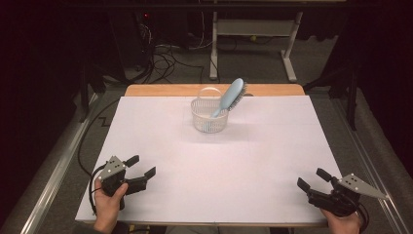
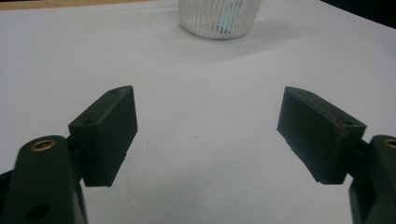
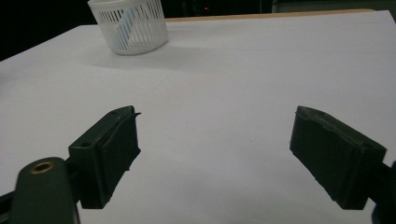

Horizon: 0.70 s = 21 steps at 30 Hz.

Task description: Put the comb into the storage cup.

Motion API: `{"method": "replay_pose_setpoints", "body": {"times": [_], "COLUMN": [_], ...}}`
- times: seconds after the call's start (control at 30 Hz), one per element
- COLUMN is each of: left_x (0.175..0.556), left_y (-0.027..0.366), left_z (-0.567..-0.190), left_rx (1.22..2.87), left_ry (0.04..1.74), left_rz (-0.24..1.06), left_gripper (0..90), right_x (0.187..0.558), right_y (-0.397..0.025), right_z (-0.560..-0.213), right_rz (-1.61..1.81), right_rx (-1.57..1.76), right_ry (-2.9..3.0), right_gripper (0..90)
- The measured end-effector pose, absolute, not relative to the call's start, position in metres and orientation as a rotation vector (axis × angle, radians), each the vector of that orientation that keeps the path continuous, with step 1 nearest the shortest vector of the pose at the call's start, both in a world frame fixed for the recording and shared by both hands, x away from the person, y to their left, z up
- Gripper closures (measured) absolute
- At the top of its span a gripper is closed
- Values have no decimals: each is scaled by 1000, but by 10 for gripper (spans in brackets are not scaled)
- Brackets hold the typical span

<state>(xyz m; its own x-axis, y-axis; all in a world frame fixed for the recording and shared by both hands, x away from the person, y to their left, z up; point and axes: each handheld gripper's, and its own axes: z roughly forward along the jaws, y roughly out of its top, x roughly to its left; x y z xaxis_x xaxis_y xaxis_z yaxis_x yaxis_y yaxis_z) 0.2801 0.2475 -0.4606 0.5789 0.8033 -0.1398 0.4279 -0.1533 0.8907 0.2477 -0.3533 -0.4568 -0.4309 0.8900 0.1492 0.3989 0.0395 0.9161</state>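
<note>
A white sheet covers the table (image 1: 214, 161), leaving a strip of bare wood along the far edge, and the room beyond is too dark to make out past some cables and a desk frame on the floor. Toward the far middle of the sheet stands a small white slatted basket (image 1: 209, 116) with a thin hoop handle; a light blue hairbrush (image 1: 229, 97) sits in it handle-down, its bristled head leaning out over the right rim. In the left gripper view the basket (image 2: 219, 18) is cut off at the top edge, and in the right gripper view (image 3: 130, 25) only a pale blue streak of the brush handle shows through the slats — its head is out of frame. The left gripper (image 1: 142, 166) rests near the front left corner of the sheet, held from below by the left hand (image 1: 108, 202), jaws spread wide with nothing between them. The right gripper (image 1: 311, 179) sits near the front right corner in the right hand (image 1: 343, 222) — partly cut off at the bottom — jaws likewise parted and empty, well apart from the basket
</note>
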Motion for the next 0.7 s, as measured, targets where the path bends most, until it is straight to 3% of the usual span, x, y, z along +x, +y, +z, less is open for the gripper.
{"method": "replay_pose_setpoints", "body": {"times": [0.7], "left_x": [281], "left_y": [247], "left_z": [-462], "left_rx": [1785], "left_ry": [1020], "left_rz": [448], "left_gripper": [210], "right_x": [250], "right_y": [-355], "right_z": [-459], "right_rz": [1391], "right_rx": [1320], "right_ry": [1862], "right_gripper": [160]}}
